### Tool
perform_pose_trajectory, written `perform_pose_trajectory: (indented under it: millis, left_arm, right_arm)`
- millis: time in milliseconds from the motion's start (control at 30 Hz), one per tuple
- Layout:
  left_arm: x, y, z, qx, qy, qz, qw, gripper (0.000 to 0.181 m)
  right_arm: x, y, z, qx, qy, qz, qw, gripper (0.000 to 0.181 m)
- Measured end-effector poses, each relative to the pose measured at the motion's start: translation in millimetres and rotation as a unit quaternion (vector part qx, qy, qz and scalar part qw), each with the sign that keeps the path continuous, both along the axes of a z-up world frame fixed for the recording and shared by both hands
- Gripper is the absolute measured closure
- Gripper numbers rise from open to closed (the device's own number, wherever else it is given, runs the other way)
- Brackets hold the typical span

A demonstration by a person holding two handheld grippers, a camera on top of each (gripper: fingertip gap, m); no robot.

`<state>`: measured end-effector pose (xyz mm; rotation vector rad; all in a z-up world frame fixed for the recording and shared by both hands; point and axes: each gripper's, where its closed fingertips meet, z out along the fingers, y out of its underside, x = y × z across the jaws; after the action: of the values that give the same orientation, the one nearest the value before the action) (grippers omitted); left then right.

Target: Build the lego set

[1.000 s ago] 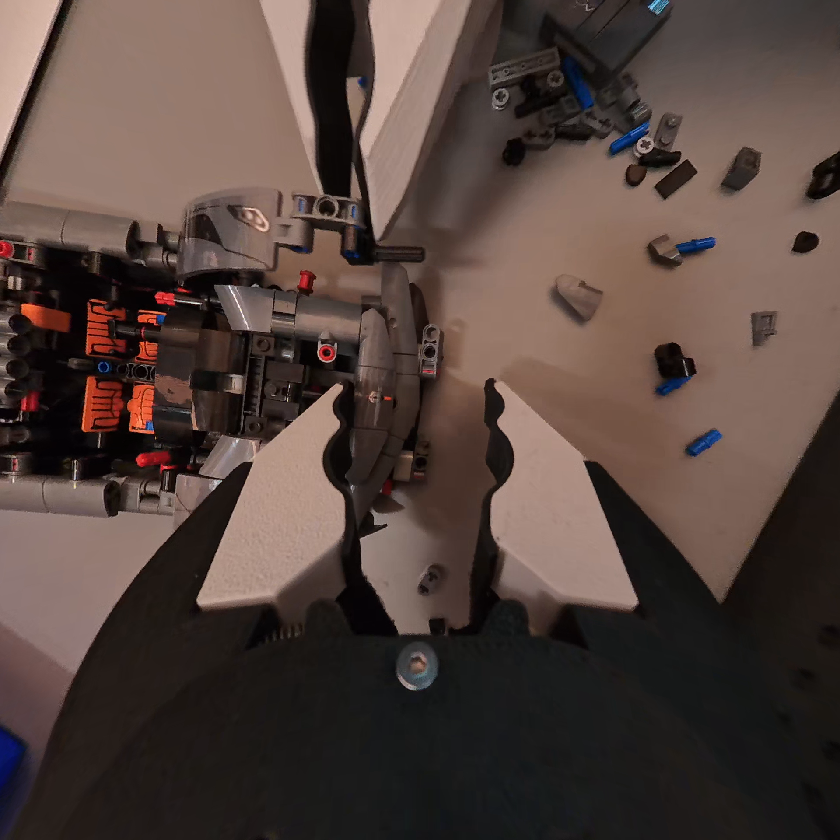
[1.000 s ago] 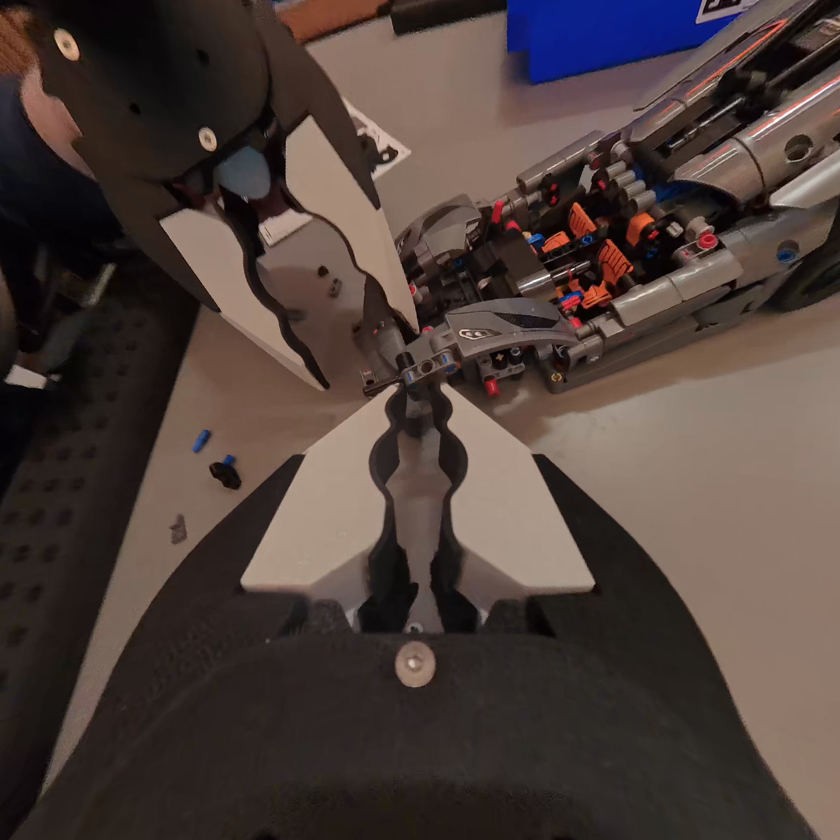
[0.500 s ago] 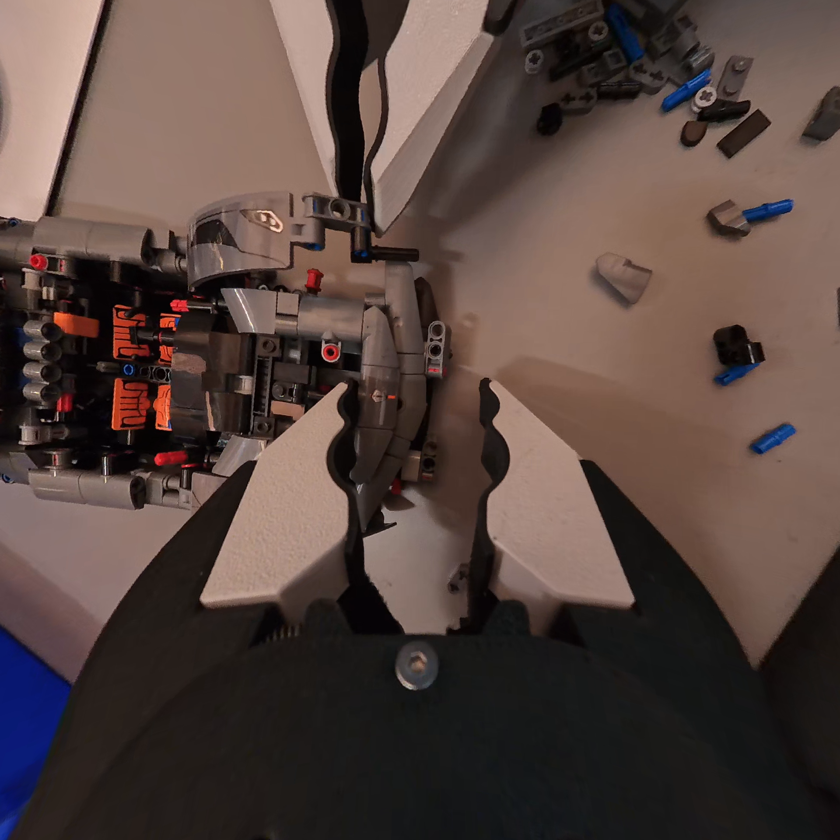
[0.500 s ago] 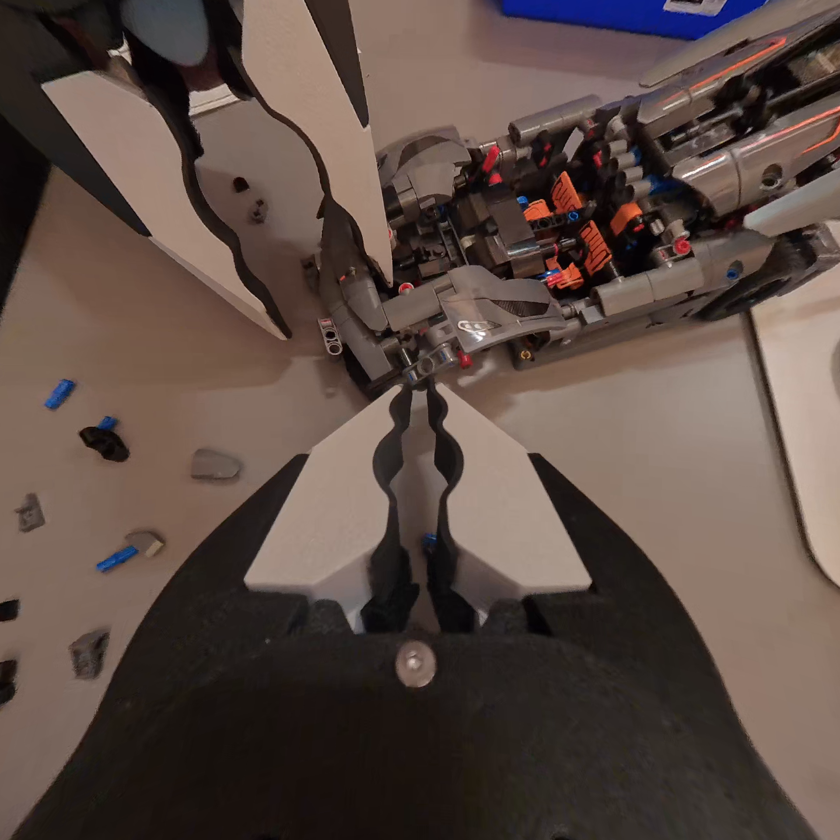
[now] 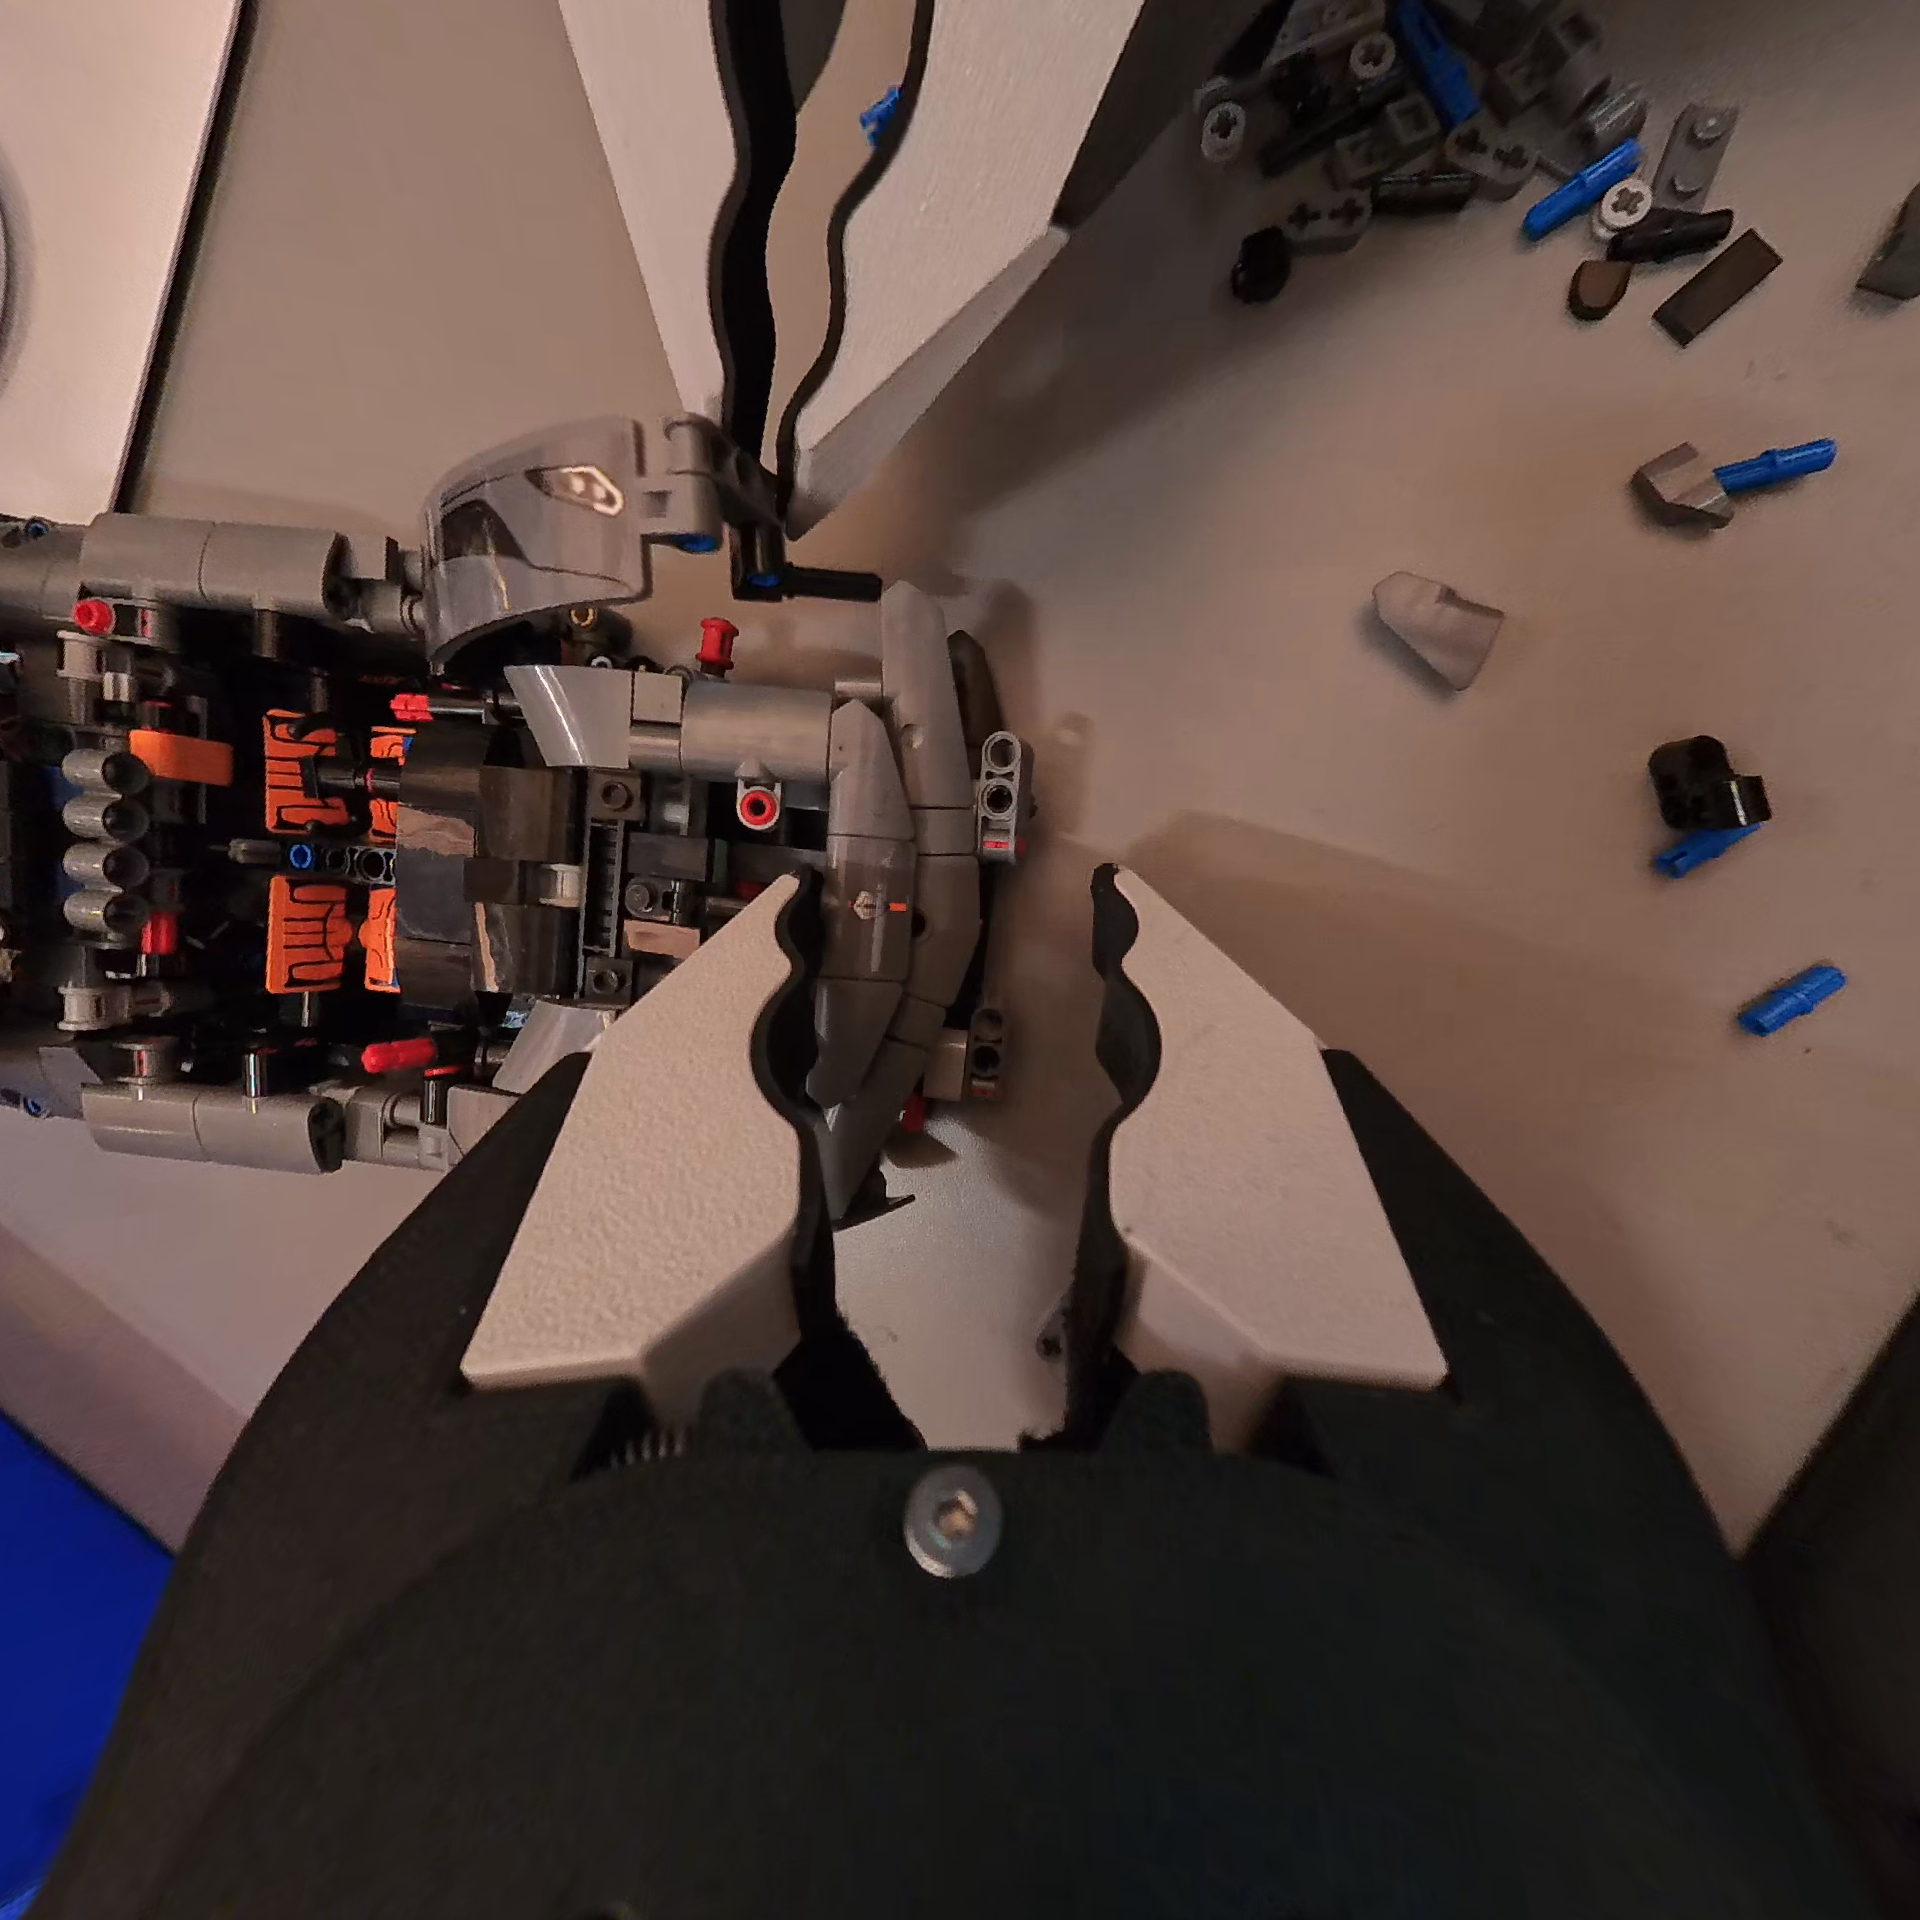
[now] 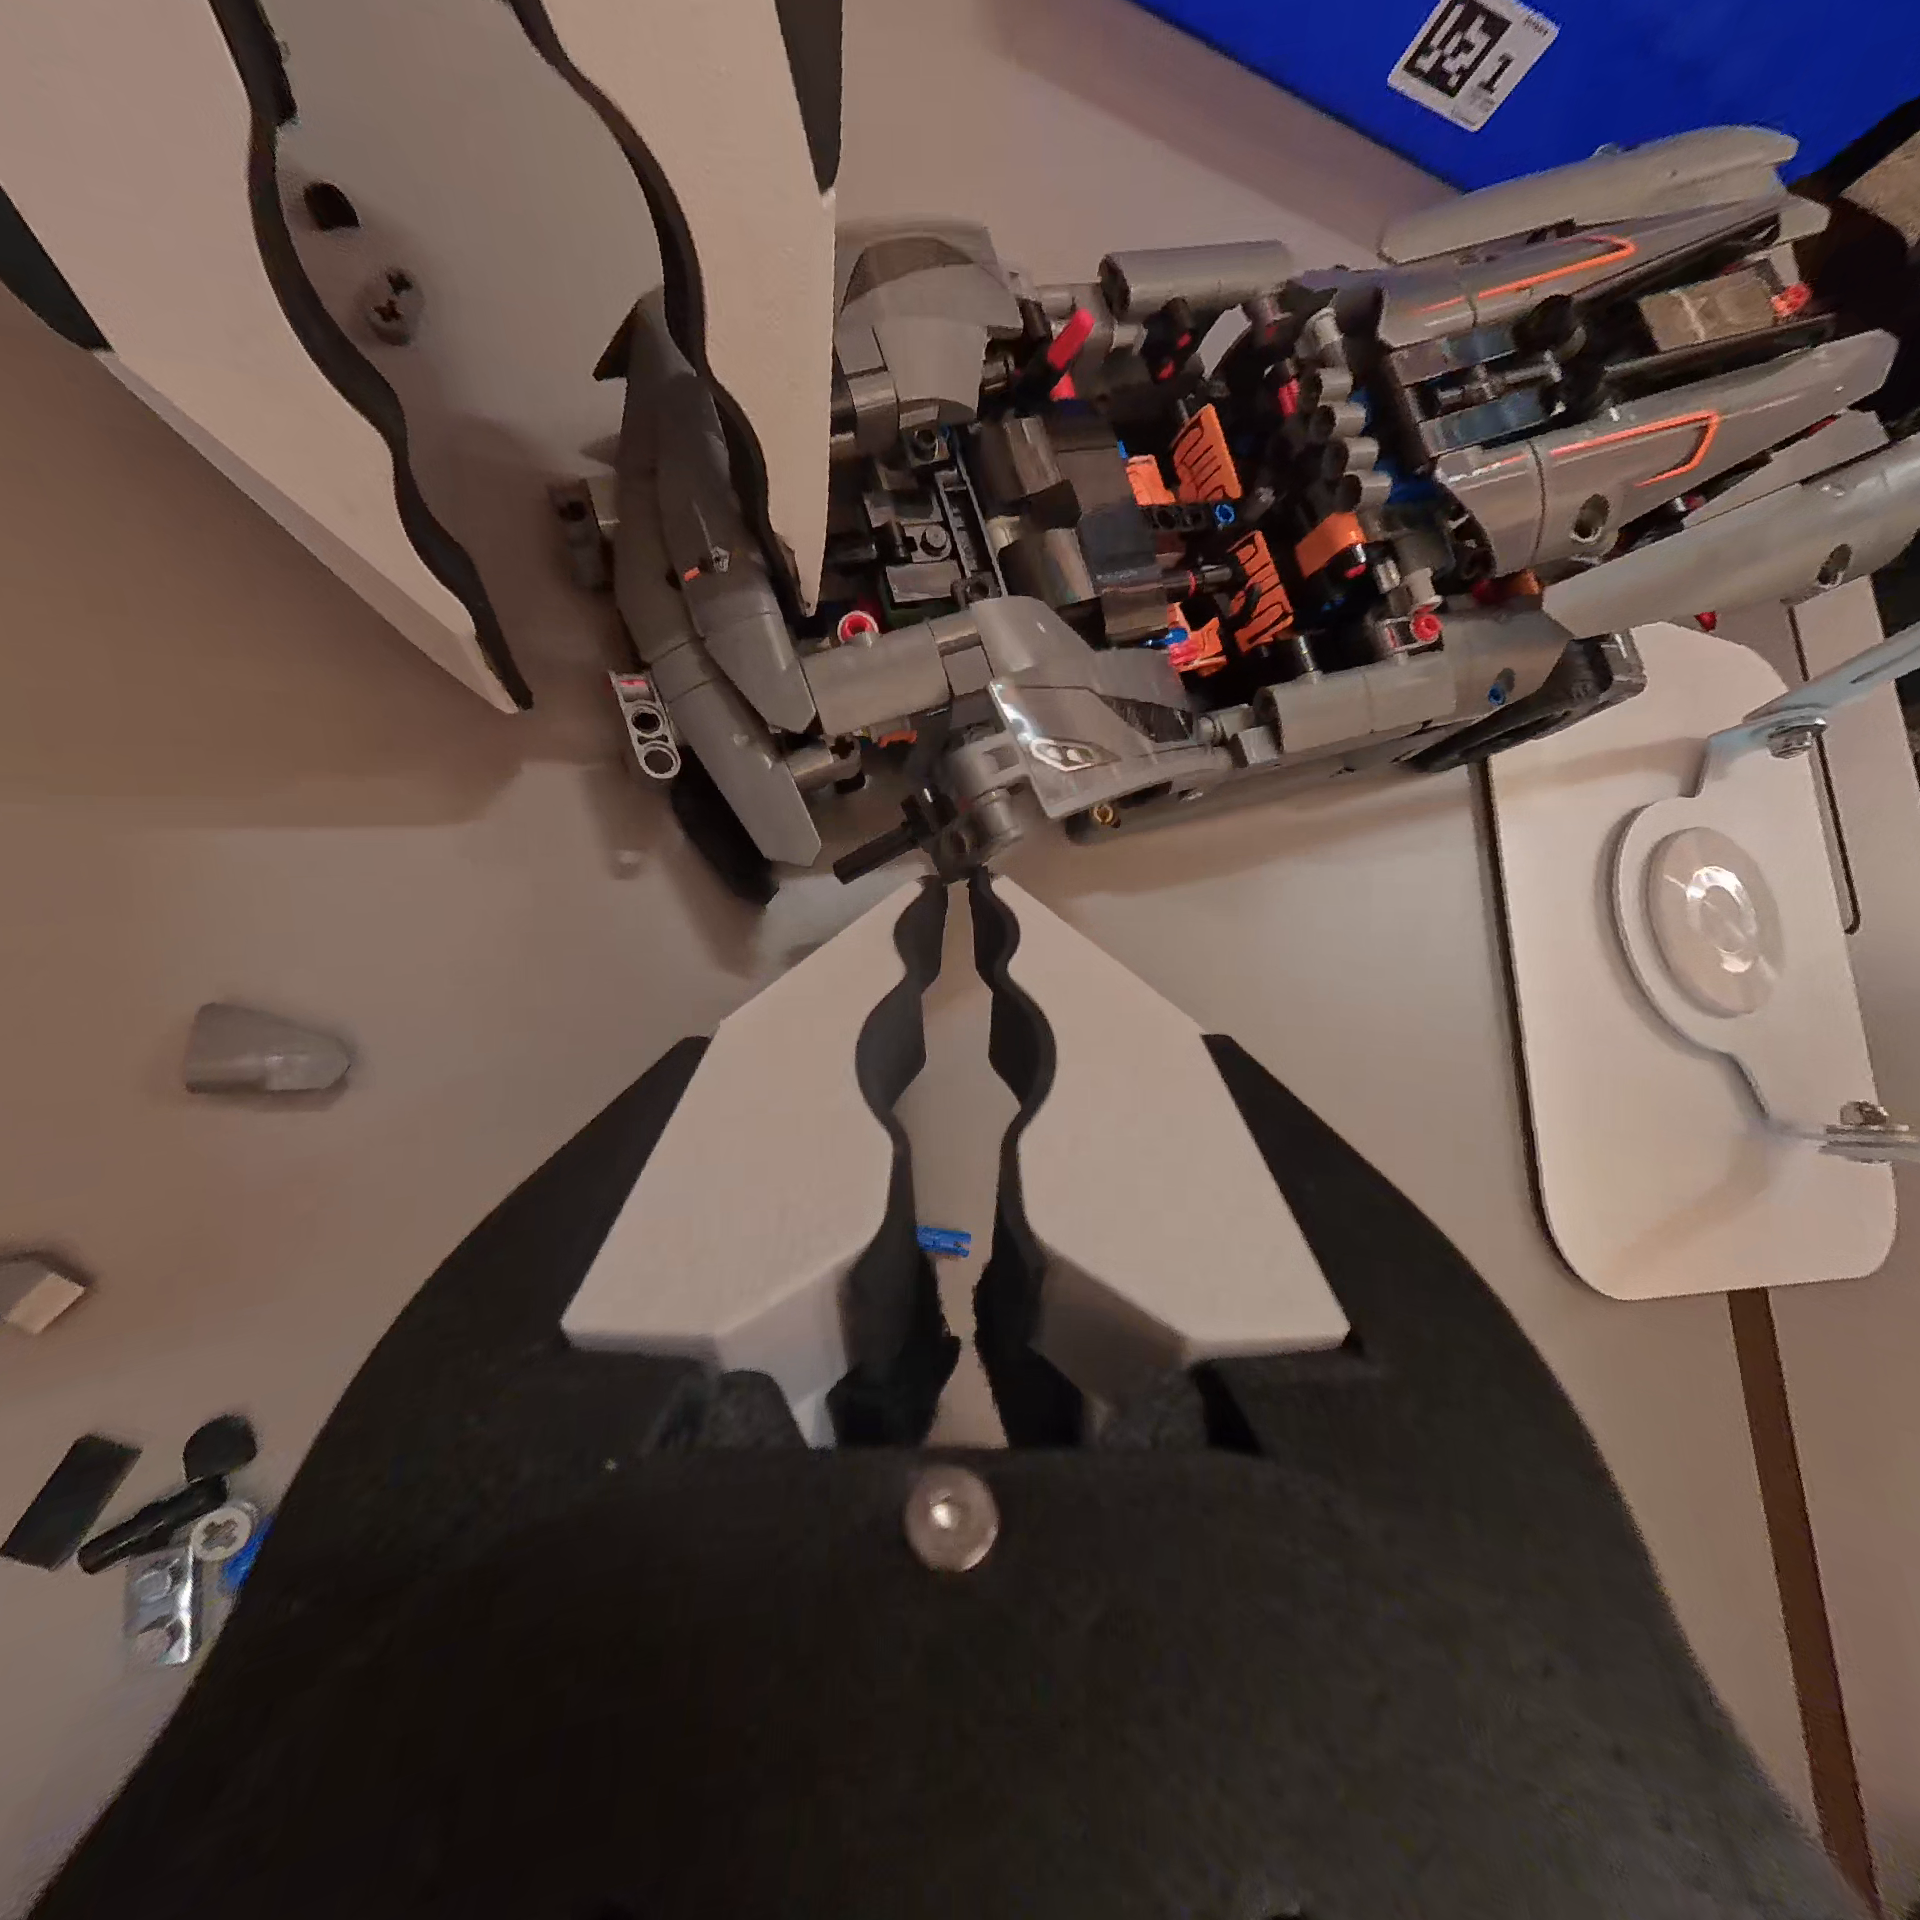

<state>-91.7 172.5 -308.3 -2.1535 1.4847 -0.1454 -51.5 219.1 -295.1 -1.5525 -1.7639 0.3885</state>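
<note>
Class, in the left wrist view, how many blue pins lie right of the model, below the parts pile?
3 blue pins: one in a grey piece, one in a black piece, one lying alone. Others may hide in the pile.

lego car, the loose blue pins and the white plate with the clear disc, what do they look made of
Lego car: hard moulded plastic, looks glossy; the grey panels show sharp highlights. Blue pins: the same kind of plastic, smoother sheen. White plate: probably painted metal or plastic, matt; its clear disc looks like glass or acrylic.
</note>
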Motion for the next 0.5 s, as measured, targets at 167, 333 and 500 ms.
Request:
perform_pose_trajectory:
  millis: [167,333,500]
  left_arm:
    - [0,0,0,0.002,0.0,-0.001,1.0,0.132]
    - [0,-1,0,0.002,0.001,-0.004,1.0,0.132]
    - [1,-4,0,0.0,-0.001,-0.008,1.0,0.136]
  right_arm:
    - [-4,-1,-5,-0.008,-0.005,0.007,1.0,0.178]
    - [-7,-1,-14,-0.029,-0.021,0.01,0.999,0.179]
    - [-7,-5,-25,-0.044,-0.052,0.018,0.997,0.181]
